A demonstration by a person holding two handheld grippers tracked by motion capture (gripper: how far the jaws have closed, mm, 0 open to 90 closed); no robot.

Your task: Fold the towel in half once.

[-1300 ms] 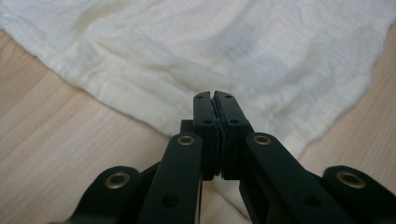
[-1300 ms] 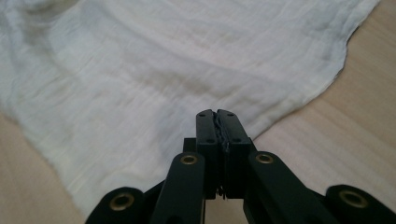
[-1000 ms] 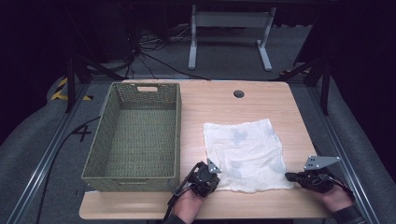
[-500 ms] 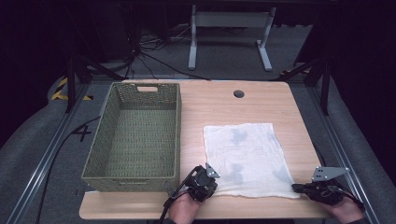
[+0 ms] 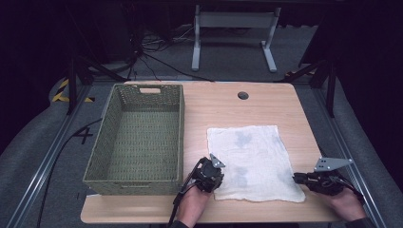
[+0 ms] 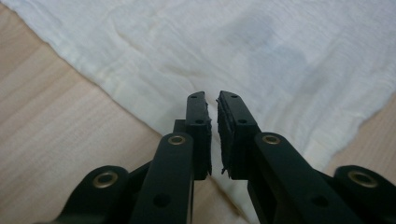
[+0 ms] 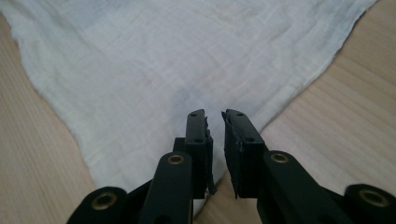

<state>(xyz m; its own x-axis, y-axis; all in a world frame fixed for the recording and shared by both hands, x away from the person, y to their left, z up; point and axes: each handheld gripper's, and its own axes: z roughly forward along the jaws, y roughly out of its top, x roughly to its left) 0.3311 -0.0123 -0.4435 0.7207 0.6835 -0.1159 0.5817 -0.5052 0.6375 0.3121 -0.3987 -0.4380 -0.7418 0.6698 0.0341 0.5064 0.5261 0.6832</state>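
A white cloth (image 5: 249, 161) lies spread flat on the right half of the light wooden table (image 5: 228, 102), its near edge close to the table's front edge. Faint grey patches show on the fabric (shadows or stains, I cannot tell which). To its left, apart from it, stands a green woven basket (image 5: 119, 142), long and rectangular, with a handle slot in its far wall.

The left gripper (image 5: 215, 176) sits at the cloth's near left corner, held by a hand that comes in from the bottom of the high view. In the left gripper view its 2 black jaws stand a narrow slit apart above that corner (image 6: 280, 70), and they have just been opening; no fabric is between the pads, and the cloth lies loose under and beyond them.

The right gripper (image 5: 299, 178) is at the cloth's near right corner, its grey 3-cornered plate (image 5: 332, 164) on top, the tips pointing left toward the fabric edge. In the right gripper view the jaws likewise show a slim gap with nothing pinched in it, having just been opening, and the corner of the cloth (image 7: 187, 70) tapers toward them on the bare wood.

Beyond the table, on the dark carpeted floor, stand the metal legs of a frame (image 5: 233, 28).
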